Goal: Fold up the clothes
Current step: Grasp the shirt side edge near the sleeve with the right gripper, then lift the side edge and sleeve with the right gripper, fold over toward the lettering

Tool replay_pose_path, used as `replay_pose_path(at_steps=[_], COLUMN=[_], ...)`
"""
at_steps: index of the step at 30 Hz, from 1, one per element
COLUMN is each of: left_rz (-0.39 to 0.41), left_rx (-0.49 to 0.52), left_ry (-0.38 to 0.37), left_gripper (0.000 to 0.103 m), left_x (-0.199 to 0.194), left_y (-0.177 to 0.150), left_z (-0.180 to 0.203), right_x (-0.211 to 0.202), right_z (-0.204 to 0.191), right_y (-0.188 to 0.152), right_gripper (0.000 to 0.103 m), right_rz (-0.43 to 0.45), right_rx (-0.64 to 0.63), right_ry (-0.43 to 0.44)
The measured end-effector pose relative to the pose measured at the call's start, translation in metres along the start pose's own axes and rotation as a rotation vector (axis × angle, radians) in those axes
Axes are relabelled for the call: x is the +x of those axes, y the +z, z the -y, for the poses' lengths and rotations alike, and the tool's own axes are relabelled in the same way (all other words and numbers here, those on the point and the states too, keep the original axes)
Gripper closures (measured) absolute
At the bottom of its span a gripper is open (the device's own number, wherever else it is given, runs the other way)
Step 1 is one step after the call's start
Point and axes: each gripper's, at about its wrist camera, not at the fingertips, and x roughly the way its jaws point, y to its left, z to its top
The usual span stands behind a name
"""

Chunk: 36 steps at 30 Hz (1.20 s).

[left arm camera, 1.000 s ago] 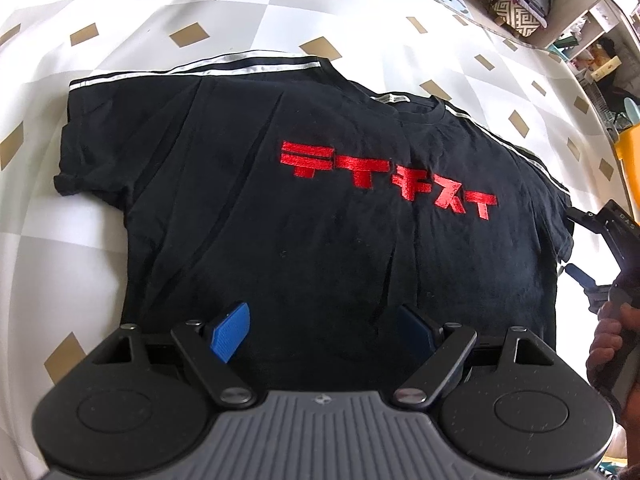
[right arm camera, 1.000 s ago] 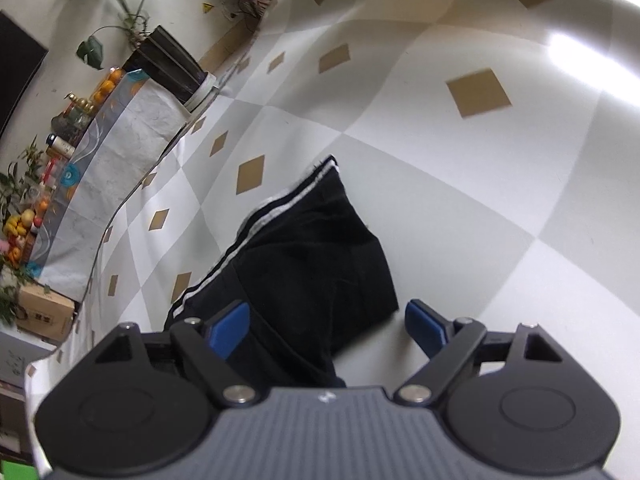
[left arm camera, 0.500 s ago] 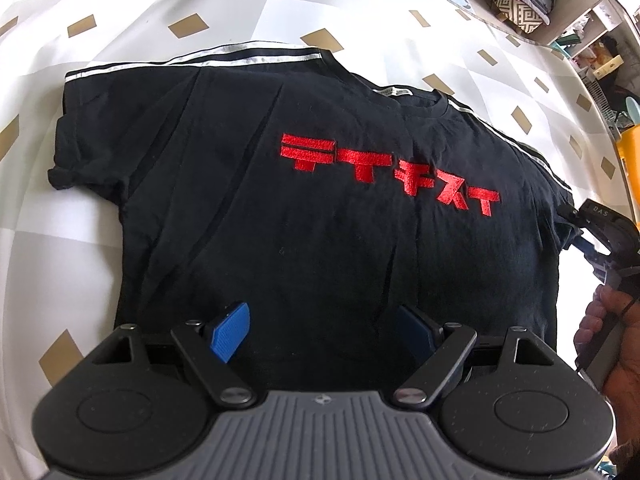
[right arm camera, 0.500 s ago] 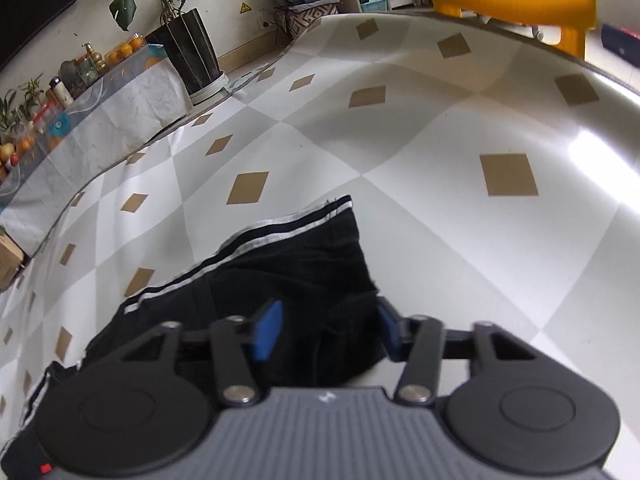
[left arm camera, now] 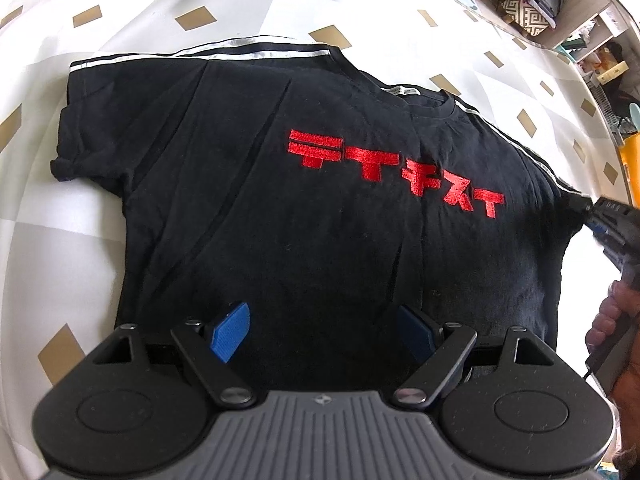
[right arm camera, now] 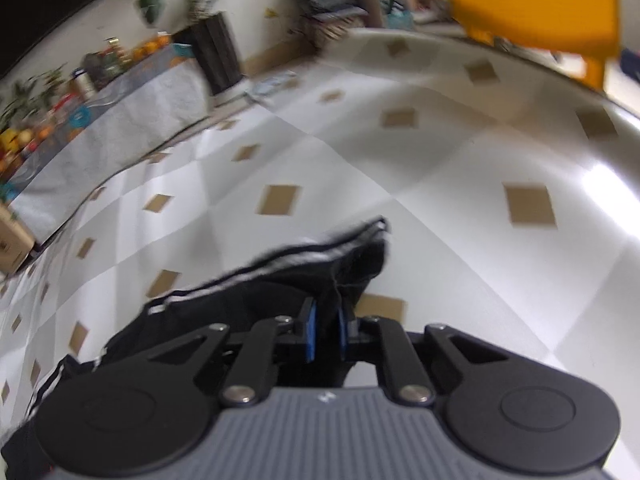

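Shirt (left arm camera: 304, 208): we see it flat, front up, on the tiled floor (left arm camera: 52, 264).
Right gripper (right arm camera: 325, 330): open a second ago, now pinched tight on the sleeve (right arm camera: 352, 256), lifting it.
Left gripper (left arm camera: 322, 330): unchanged, wide open above the hem, holding nothing.

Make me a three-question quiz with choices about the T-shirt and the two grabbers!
1. Where does the black T-shirt lie?
A. spread on the diamond-patterned surface
B. on a hanger
C. in a basket

2. What colour is the lettering on the chest?
A. white
B. red
C. yellow

3. What is the right gripper doing?
A. standing wide open
B. pinching the sleeve
C. holding a sock

Answers: 1 A, the shirt lies flat on it; 2 B, the characters are bright red; 3 B, black cloth sits between its closed blue pads.
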Motion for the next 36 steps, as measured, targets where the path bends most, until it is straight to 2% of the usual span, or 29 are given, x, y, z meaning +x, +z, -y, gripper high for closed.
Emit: replay_pose_path(at_steps=[4,6,9,12,14,16,21,25,28,36], left_rz=[-0.006,-0.009,-0.010,-0.011,-0.010,-0.009,-0.010,-0.008,-0.011,-0.030], left_rx=[0.005,0.008,0.006,0.002,-0.002,-0.004,-0.009,-0.007,-0.005,-0.003], left_ry=[-0.003,-0.003,-0.004,-0.005,-0.007,-0.008,-0.010,-0.002,0.012,0.032], left_gripper=[0.022,0.022,0.022,0.022,0.022,0.022,0.022,0.022,0.022,0.022], left_x=[0.001,0.002,0.003,0.003,0.002,0.002,0.002,0.002,0.005,0.012], left_y=[0.000,0.000,0.000,0.001,0.001,0.001,0.002,0.003,0.002,0.001], left_z=[0.001,0.002,0.002,0.002,0.001,0.000,-0.001,-0.001,-0.002,-0.002], right_x=[-0.013,-0.018,-0.026,-0.027,-0.029,-0.026,-0.016,-0.008,-0.002,0.019], right_z=[-0.033,-0.051,-0.078,-0.096,-0.100,-0.086,-0.034,0.012,0.035,0.041], right_y=[0.002,-0.001,-0.009,-0.020,-0.025,-0.018,-0.001,0.006,0.006,-0.004], right_gripper=[0.094,0.094,0.094,0.093,0.092,0.090,0.065,0.056,0.053,0.048], right_rz=[0.034,0.031,0.001,-0.086,-0.080,-0.077,-0.059,-0.036,-0.035,-0.033], right_rx=[-0.152,-0.245,-0.388,-0.473,-0.486,-0.396,-0.198,-0.028,0.036,0.017], right_ry=[0.077,0.155,0.256,0.378,0.359,0.320,0.123,0.020,0.003,0.005])
